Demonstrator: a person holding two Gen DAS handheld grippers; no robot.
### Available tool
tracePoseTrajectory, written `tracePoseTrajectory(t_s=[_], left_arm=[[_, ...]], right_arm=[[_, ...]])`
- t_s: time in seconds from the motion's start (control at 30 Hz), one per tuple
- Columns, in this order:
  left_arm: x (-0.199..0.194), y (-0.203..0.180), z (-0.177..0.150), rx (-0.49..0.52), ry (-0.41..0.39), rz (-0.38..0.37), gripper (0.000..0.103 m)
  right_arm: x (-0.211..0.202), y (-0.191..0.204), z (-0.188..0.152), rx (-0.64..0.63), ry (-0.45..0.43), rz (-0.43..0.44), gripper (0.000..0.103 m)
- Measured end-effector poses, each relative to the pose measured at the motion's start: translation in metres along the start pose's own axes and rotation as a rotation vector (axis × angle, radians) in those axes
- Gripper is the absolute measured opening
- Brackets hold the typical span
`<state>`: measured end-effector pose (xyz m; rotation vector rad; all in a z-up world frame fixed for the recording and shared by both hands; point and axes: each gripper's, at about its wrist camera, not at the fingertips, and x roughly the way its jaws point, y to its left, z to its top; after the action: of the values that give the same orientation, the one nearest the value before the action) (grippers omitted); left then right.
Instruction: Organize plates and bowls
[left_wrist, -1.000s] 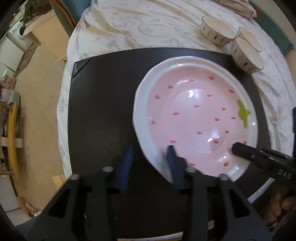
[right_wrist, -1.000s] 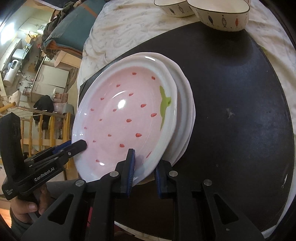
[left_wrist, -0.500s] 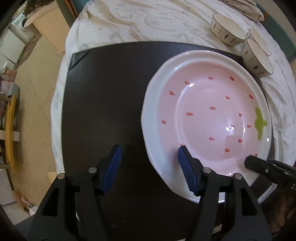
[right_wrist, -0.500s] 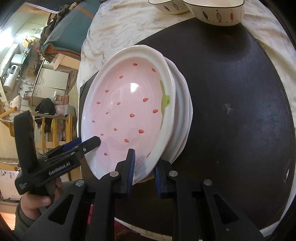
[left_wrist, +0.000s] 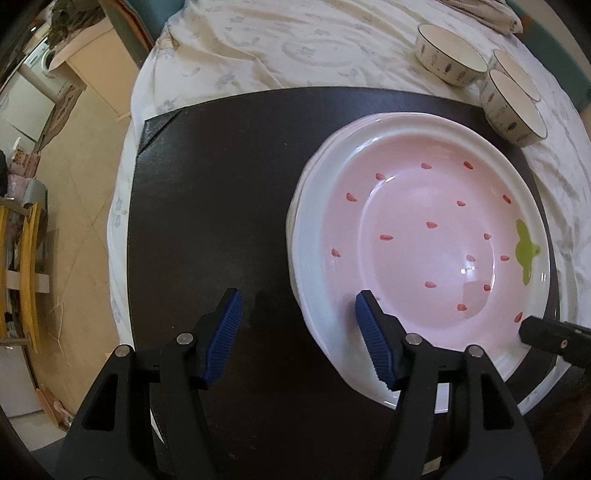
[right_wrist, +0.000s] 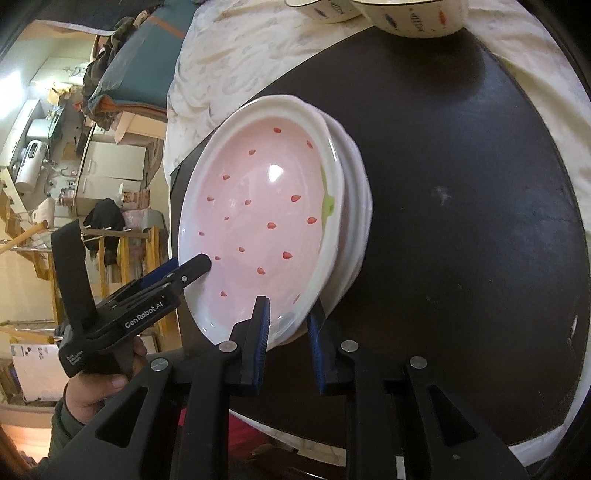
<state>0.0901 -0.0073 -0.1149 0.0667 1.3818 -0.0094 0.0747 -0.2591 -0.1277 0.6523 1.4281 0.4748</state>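
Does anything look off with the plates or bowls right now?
Nothing looks broken or spilled. The pink strawberry plate sits slightly offset on the white plates beneath, their rims showing on one side, with the right gripper at its near rim.

Plates (left_wrist: 424, 236): lying stacked on the mat (left_wrist: 221, 192), toward its right edge.
Mat: lying on the bench (left_wrist: 258, 48).
Bowls (left_wrist: 448, 55): sitting clustered behind the mat's far right corner.
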Motion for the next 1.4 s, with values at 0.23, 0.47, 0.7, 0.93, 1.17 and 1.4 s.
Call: tracePoseTrajectory(t_s=[0.23, 0.47, 0.7, 0.93, 1.17, 1.4], left_arm=[[0.001, 0.000, -0.001, -0.034, 0.001, -0.012, 0.061], [-0.010, 0.011, -0.004, -0.092, -0.029, -0.075, 0.062], [-0.003, 0.011, -0.003, -0.098, 0.012, -0.105, 0.063], [0.010, 0.007, 0.000, -0.136, 0.077, -0.161, 0.063], [0.012, -0.014, 0.007, -0.092, 0.079, -0.170, 0.057], [0.016, -0.003, 0.024, -0.159, 0.078, -0.229, 0.057]], right_arm=[[-0.010, -0.007, 0.000, 0.027, -0.033, -0.028, 0.024], [-0.026, -0.008, 0.009, 0.032, -0.151, -0.148, 0.033], [-0.016, -0.001, 0.019, -0.003, -0.147, -0.154, 0.068], [0.021, 0.001, 0.026, -0.019, -0.050, -0.190, 0.035], [0.030, 0.001, 0.031, 0.005, -0.034, -0.197, 0.036], [0.029, 0.000, 0.041, 0.007, -0.041, -0.185, 0.036]])
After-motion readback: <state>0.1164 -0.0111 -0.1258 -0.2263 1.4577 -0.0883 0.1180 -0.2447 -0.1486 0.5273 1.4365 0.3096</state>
